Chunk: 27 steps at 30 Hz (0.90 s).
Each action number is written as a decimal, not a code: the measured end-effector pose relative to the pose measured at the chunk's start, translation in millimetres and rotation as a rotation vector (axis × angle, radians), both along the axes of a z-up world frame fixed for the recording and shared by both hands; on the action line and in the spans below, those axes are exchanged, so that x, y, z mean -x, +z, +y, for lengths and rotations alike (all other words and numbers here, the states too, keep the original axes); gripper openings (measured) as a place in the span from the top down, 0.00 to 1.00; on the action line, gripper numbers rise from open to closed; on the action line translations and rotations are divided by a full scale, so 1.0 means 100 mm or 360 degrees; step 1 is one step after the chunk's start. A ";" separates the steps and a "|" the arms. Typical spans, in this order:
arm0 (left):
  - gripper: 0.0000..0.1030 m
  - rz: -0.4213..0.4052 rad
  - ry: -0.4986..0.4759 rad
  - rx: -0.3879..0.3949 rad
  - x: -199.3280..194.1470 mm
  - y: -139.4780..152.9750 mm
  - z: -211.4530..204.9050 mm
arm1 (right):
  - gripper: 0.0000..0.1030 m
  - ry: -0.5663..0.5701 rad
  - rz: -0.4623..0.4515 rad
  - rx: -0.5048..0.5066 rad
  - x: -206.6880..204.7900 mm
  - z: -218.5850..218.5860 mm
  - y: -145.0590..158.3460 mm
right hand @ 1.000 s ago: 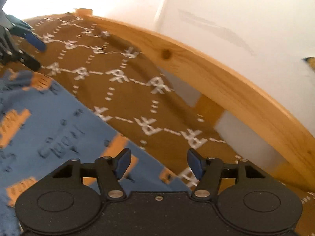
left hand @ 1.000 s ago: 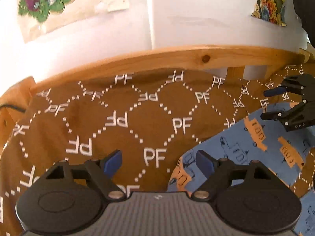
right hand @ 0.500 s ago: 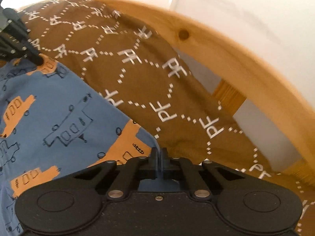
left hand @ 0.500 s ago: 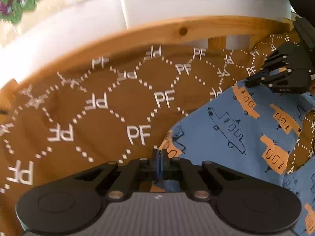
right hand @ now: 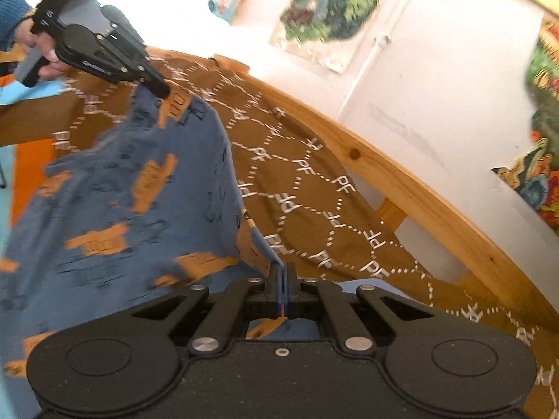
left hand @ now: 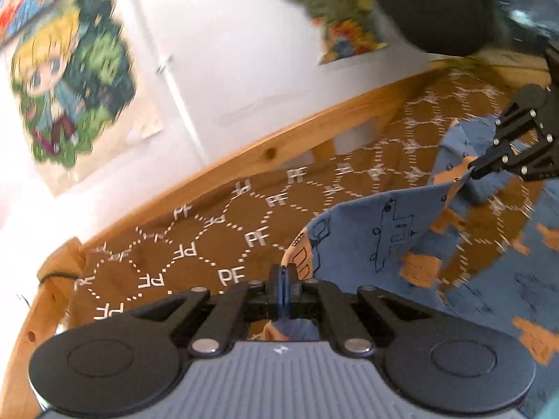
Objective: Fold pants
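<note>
Pants, blue with orange and dark vehicle prints, lifted by one edge above a brown bedspread printed with white "PF" letters. Left gripper pinched shut on a corner of the cloth, blue pads pressed together with fabric between them. Right gripper likewise clamped on the other corner of that edge, fingers together. Each gripper also visible from the other's camera: right one at the far right edge of the left wrist view, left one at the upper left of the right wrist view, held in a bare hand with a blue sleeve. Cloth stretched between the two grips and sagging below toward the bed.

Wooden bed rail curving along the far side of the bedspread, well beyond the pants, with brown cover open between. White wall behind the rail, with colourful cartoon posters stuck on it. Dark blurred shape at the top right of the left wrist view, not identifiable.
</note>
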<state>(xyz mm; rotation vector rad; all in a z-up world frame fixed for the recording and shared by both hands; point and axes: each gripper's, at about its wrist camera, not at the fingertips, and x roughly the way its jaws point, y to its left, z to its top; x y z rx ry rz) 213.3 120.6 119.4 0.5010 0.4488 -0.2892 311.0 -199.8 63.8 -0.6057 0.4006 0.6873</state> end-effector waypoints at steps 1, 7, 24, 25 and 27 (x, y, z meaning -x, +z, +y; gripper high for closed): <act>0.99 -0.0022 -0.0029 -0.0050 0.11 -0.02 -0.04 | 1.00 0.0005 -0.0011 -0.0006 0.15 -0.03 0.01; 0.99 0.0049 -0.0186 -0.0271 0.63 -0.39 -0.15 | 1.00 0.0023 0.0036 -0.0006 0.92 -0.11 -0.13; 0.94 0.0322 -0.0266 -0.0500 1.06 -1.16 -0.14 | 1.00 -0.0142 0.0154 -0.0004 1.77 0.07 -0.89; 0.93 0.0330 -0.0268 -0.0498 1.06 -1.17 -0.14 | 1.00 -0.0140 0.0160 -0.0005 1.79 0.07 -0.89; 0.92 0.0332 -0.0269 -0.0501 1.08 -1.18 -0.14 | 1.00 -0.0126 0.0178 0.0008 1.81 0.06 -0.89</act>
